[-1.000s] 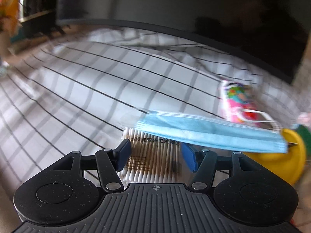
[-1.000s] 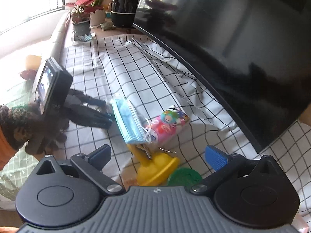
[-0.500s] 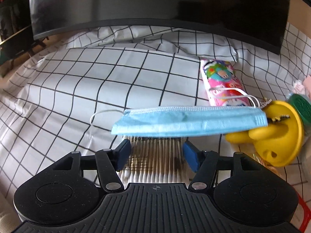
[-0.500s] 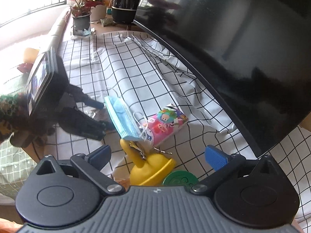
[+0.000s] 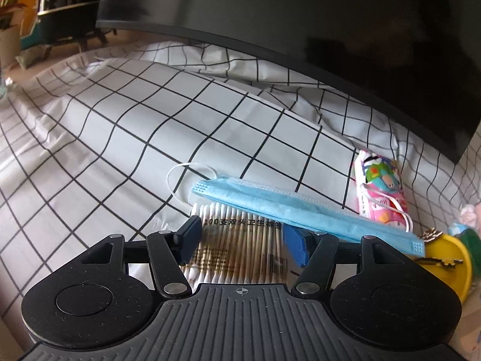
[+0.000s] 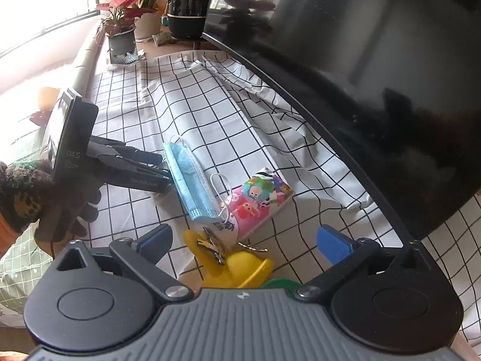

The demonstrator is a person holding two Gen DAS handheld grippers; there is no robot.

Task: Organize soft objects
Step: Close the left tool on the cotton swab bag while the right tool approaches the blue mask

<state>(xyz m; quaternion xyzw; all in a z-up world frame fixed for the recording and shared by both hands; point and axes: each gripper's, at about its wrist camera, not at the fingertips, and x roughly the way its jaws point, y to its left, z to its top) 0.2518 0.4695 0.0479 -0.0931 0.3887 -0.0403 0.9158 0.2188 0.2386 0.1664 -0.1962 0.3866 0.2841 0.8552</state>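
My left gripper (image 5: 242, 240) is shut on a flat clear pack of cotton swabs (image 5: 237, 240), one blue pad against each long side. A blue face mask (image 5: 300, 213) lies across the far end of that pack and over the right finger, its ear loop trailing onto a pink cartoon tissue pack (image 5: 380, 192). The right wrist view shows the same mask (image 6: 189, 180) at the left gripper's (image 6: 165, 177) tips, next to the tissue pack (image 6: 258, 201). My right gripper (image 6: 243, 240) stands open above a yellow rubber duck (image 6: 237, 270) and keys (image 6: 213, 246), holding nothing.
A white checked cloth (image 5: 150, 126) covers the table. A large black curved monitor (image 6: 375, 75) stands along the back. A green round lid (image 6: 279, 284) lies beside the duck. Potted plants (image 6: 123, 33) and a dark vessel (image 6: 186, 3) stand far left. A gloved hand (image 6: 60, 207) holds the left gripper.
The left gripper has swung round with the swab pack and mask, so the monitor now fills the upper right of its view. The right gripper has stayed put and open.
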